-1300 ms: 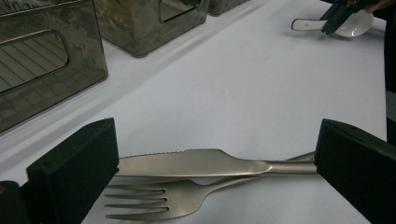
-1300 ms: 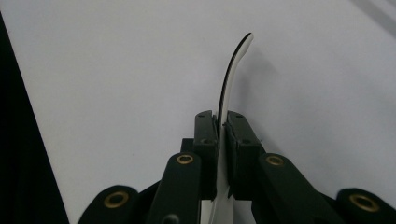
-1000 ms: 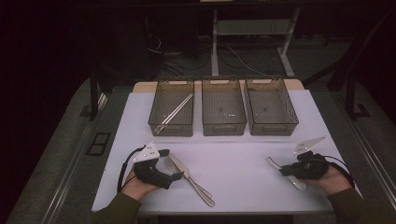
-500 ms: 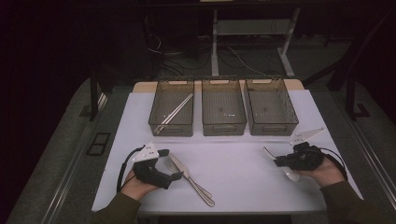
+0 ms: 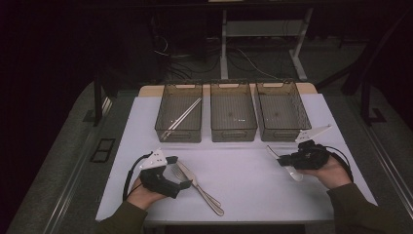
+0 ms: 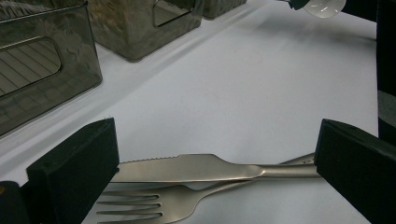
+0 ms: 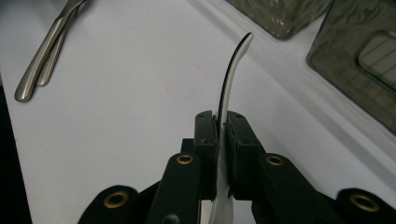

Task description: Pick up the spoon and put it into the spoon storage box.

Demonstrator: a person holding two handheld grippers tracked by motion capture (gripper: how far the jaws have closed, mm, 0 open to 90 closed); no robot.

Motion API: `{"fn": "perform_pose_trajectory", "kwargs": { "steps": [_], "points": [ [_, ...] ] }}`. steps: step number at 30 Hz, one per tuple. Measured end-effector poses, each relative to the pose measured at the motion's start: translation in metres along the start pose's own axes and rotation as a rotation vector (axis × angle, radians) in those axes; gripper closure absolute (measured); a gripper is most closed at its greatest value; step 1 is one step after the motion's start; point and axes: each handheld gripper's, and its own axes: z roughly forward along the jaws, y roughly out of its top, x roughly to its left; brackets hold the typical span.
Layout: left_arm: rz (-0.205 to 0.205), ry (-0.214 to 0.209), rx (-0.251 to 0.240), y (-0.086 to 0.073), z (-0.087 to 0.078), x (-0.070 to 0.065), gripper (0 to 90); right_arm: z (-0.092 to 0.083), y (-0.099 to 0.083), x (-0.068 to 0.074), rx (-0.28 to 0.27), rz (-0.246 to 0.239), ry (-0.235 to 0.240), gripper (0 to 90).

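- White worktop (image 5: pixel 243 180), plain.
- Black tongs (image 7: pixel 223 135), brass-coloured rivets.
- Smoky grey see-through bins (image 5: pixel 234 118), ribbed floors.
- Silver knife (image 6: pixel 205 168) and fork (image 6: pixel 154 203).
- White spoon (image 5: pixel 287 168).
- Olive sleeves (image 5: pixel 122 222).

The high view looked forward and down from afar. Each gripper view sat close, low over the table (image 5: pixel 243 170); all shared the knife (image 6: pixel 196 168) and bins (image 5: pixel 233 117) toward 12 o'clock.
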Motion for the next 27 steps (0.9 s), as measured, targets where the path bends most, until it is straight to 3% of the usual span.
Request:
{"fn": "perform_pose_trajectory", "kwargs": {
  "steps": [27],
  "points": [
    [0.014,0.000,0.001,0.000,-0.001,0.000,0.0,0.010,0.053,-0.006,-0.062,-0.002,-0.008,83.6]
  ]
}}
